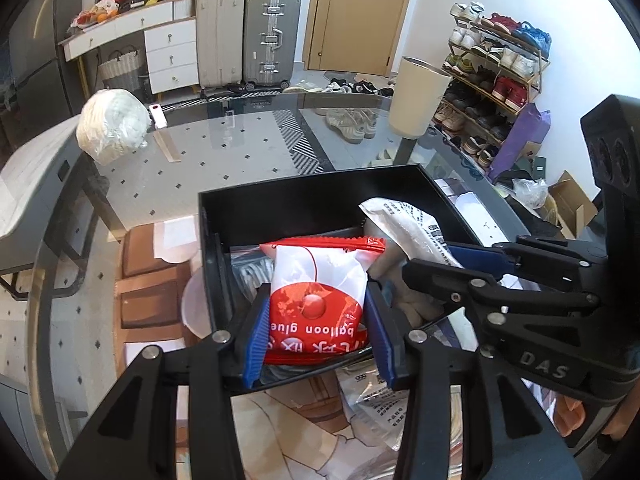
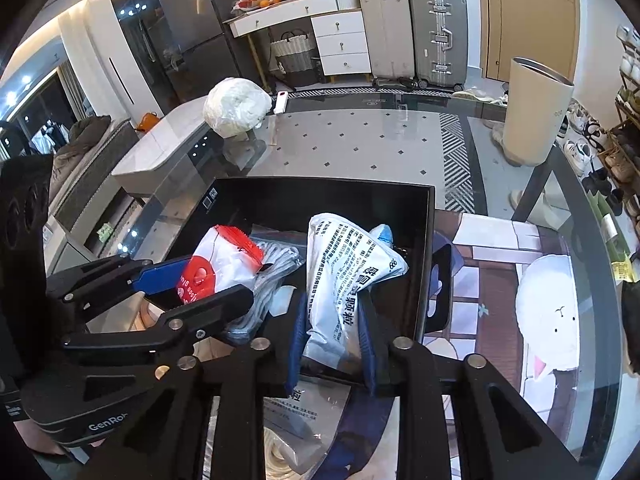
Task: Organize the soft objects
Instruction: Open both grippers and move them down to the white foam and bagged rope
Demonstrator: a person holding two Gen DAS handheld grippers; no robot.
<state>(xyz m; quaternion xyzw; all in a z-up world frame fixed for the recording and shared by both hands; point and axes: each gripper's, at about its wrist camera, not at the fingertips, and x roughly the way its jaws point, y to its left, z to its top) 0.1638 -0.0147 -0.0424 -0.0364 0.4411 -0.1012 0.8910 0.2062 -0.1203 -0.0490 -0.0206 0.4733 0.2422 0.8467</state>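
A black box (image 1: pixel 304 200) (image 2: pixel 248 200) sits on the glass table. My left gripper (image 1: pixel 318 344) is shut on a red and white balloon glue packet (image 1: pixel 320 292) and holds it over the box's near edge; the packet also shows in the right wrist view (image 2: pixel 216 264). My right gripper (image 2: pixel 332 344) is shut on a white printed pouch (image 2: pixel 344 276) and holds it over the box; the pouch shows in the left wrist view (image 1: pixel 404 224). A clear bag of grey cord (image 2: pixel 268 280) lies inside the box.
A bagged white bundle (image 1: pixel 114 126) (image 2: pixel 238 106) lies at the table's far left beside a small white device (image 2: pixel 281 102). A cream bin (image 1: pixel 418 96) (image 2: pixel 534 110) stands beyond the table's right edge. More printed pouches (image 2: pixel 298 416) lie under my grippers.
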